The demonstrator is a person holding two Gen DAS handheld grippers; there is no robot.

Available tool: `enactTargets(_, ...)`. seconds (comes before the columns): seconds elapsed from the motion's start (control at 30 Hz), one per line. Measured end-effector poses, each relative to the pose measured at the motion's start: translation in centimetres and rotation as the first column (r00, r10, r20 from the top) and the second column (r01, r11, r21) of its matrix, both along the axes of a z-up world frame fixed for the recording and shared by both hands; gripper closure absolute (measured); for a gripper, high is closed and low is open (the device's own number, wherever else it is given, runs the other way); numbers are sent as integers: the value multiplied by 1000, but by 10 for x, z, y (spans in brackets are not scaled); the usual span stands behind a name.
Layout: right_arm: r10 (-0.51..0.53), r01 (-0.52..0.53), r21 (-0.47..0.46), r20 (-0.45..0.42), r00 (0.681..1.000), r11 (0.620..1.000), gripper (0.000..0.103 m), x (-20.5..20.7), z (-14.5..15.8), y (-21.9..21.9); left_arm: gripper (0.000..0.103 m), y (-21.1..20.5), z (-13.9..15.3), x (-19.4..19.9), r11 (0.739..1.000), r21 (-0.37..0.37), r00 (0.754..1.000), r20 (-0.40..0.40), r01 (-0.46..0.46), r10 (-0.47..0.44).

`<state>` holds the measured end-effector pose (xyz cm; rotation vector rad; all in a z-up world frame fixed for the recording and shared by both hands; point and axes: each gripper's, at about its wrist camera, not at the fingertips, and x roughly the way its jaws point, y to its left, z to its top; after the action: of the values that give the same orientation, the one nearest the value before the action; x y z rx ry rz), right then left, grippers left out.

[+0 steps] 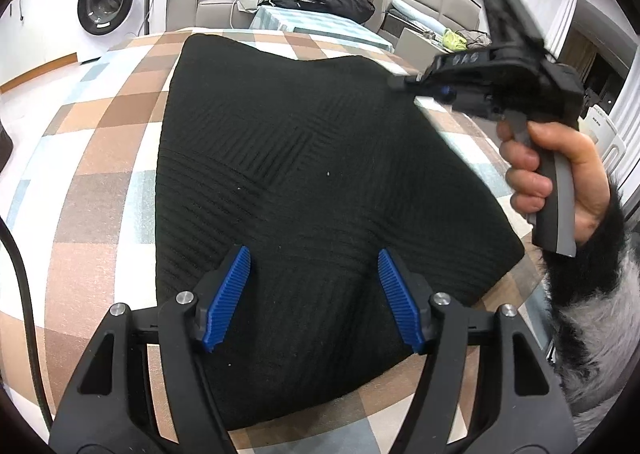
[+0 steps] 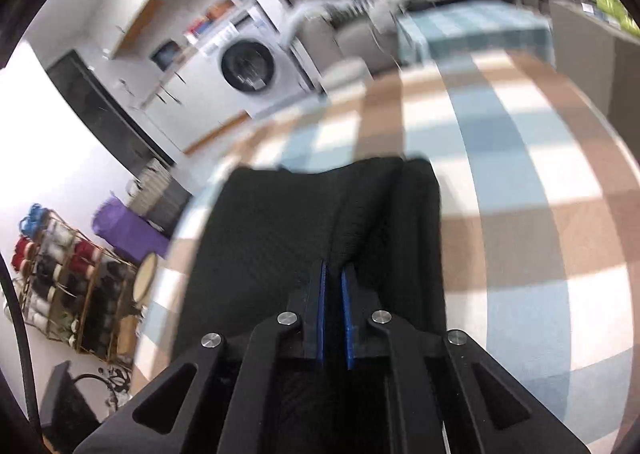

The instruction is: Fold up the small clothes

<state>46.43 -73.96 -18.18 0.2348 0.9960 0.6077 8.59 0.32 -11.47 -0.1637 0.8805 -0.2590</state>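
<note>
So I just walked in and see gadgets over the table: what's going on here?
A person is folding a black knit garment on a checked tablecloth, with a handheld gripper in each hand. The left gripper hovers open over the garment's near edge, gripping nothing. The right gripper, held in the right hand, is shut, its pads nearly together above the fabric; whether it pinches any cloth is unclear. The garment lies flat, already folded into a compact shape.

One black garment (image 1: 304,181), two claws (image 1: 314,294), one washing machine (image 1: 108,1).
</note>
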Motion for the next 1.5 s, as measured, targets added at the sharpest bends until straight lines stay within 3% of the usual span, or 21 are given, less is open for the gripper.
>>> enactTargets(0.1, -3, 7, 33, -109, 994, 999, 88, -5, -19, -7, 39, 2, 0, -1, 1000, -1, 1000, -3, -8, 8)
enactTargets(0.3, 81, -70, 77, -149, 985, 995, 83, -67, -27, -30, 39, 10, 4, -9, 999, -2, 999, 5, -38, 38)
enactTargets(0.4, 106, -97, 75, -126, 986, 992, 84, -94, -29, -34, 39, 19, 5, -13, 998, 5, 998, 12, -62, 62)
enactTargets(0.47, 107, -103, 55, -72, 992, 993, 96, -103, -25, -34, 39, 26, 6, -18, 997, 1, 997, 18, -77, 77)
enactTargets(0.53, 114, -113, 97, -7, 993, 989, 97, -116, -9, -39, 39, 32, 5, -21, 996, 6, 995, 18, -94, 94)
enactTargets(0.6, 107, -110, 80, 51, 993, 991, 97, -128, 2, -43, 39, 36, 5, -25, 993, 27, 994, 18, -112, 112)
enactTargets(0.73, 81, -81, -32, -9, 997, 996, 96, -132, -23, -41, 39, 43, 3, -30, 991, 28, 991, 12, -132, 131)
enactTargets(0.83, 56, -56, -7, -5, 998, 998, 80, -141, -22, -55, 39, 46, -1, -34, 989, 35, 989, 0, -146, 146)
enactTargets(0.9, 40, -39, -22, 29, 999, 999, 61, -148, -18, -63, 39, 49, -4, -36, 989, 24, 989, -11, -148, 148)
enactTargets(1.03, 32, -32, -41, 9, 999, 999, 55, -144, -24, -68, 39, 49, -10, -34, 990, 9, 989, -34, -143, 143)
enactTargets(1.1, 43, -43, -47, -9, 999, 998, 55, -138, -29, -64, 43, 47, -11, -29, 990, 4, 989, -47, -139, 139)
enactTargets(1.17, 45, -45, -60, -11, 999, 997, 55, -136, -30, -59, 65, 45, -11, -25, 991, 3, 990, -49, -132, 132)
enactTargets(1.27, 41, -42, -59, -18, 999, 997, 56, -133, -34, -57, 80, 43, -12, -18, 992, 12, 990, -46, -129, 130)
enactTargets(1.4, 55, -56, -53, -14, 998, 997, 80, -132, -34, -48, 84, 37, -13, -4, 993, 6, 993, -36, -115, 115)
enactTargets(1.5, 47, -47, -60, -8, 999, 997, 81, -127, -33, -44, 84, 32, -13, 10, 993, 22, 993, -23, -112, 113)
